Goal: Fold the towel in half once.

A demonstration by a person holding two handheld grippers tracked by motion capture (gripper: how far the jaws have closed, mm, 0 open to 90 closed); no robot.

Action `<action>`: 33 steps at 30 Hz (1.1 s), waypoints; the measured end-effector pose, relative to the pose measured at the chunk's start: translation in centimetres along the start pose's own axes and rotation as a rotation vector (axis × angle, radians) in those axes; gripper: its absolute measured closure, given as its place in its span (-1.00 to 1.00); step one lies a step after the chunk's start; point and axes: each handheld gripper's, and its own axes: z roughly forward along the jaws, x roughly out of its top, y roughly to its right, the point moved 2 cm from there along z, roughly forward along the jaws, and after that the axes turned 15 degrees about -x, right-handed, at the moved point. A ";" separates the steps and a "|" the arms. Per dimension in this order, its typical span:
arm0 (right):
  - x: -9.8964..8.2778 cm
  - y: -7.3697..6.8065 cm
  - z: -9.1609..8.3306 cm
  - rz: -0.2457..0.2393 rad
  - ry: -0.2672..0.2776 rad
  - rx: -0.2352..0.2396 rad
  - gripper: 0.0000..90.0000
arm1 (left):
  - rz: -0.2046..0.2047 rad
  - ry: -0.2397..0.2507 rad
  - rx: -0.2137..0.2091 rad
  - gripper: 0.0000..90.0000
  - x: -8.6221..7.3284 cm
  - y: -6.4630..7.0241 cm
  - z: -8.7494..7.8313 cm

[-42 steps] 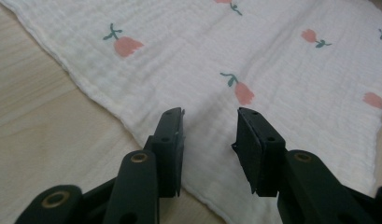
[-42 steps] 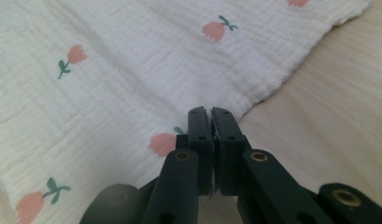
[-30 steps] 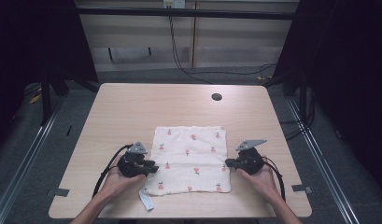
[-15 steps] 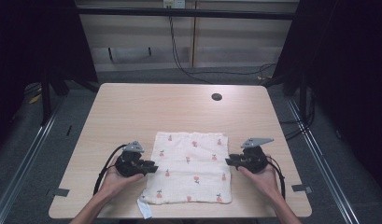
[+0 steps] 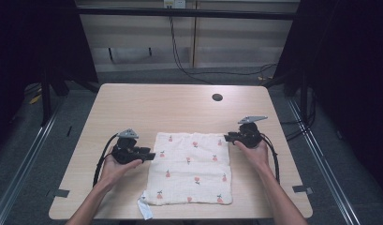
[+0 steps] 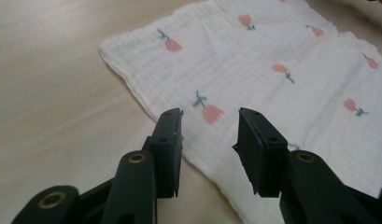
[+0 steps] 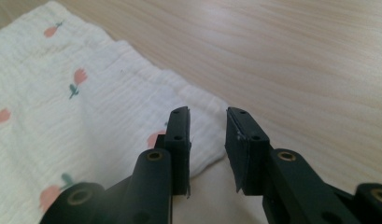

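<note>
A white cloth printed with small pink tulips lies flat on the wooden table, with a white tag at its near left corner. My left gripper is at the cloth's left edge. In the left gripper view its jaws have just been opening and hover over the cloth with nothing between them. My right gripper is at the cloth's far right corner. Its jaws have also just opened and stand apart over the cloth's edge, empty.
A dark round hole sits in the tabletop near the far edge. Cables trail from both grippers along the person's forearms. Bare wood lies beyond the cloth. Metal rails run along the floor on both sides of the table.
The right gripper slid along the cloth's right edge toward its far corner and let go. The left gripper drew slightly left off the cloth. The cloth's near edge settled closer to the table's front.
</note>
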 end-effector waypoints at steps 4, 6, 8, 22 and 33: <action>0.6 0.2 1.2 -0.013 -0.008 -0.013 0.58 | -0.019 0.042 0.007 0.36 1.3 -1.4 0.1; 0.7 0.1 1.6 -0.020 -0.023 -0.026 0.55 | -0.031 0.051 0.011 0.36 2.0 -2.3 0.0; 0.8 0.1 2.0 -0.026 -0.024 -0.013 0.55 | -0.044 0.060 0.021 0.36 2.3 -2.9 -0.1; 0.6 -0.3 2.8 -0.017 -0.053 0.000 0.97 | -0.080 0.053 0.076 0.37 2.5 -6.1 2.3; 0.3 -0.1 2.7 -0.004 -0.040 -0.006 0.95 | -0.067 0.008 0.121 0.41 3.3 -6.9 4.2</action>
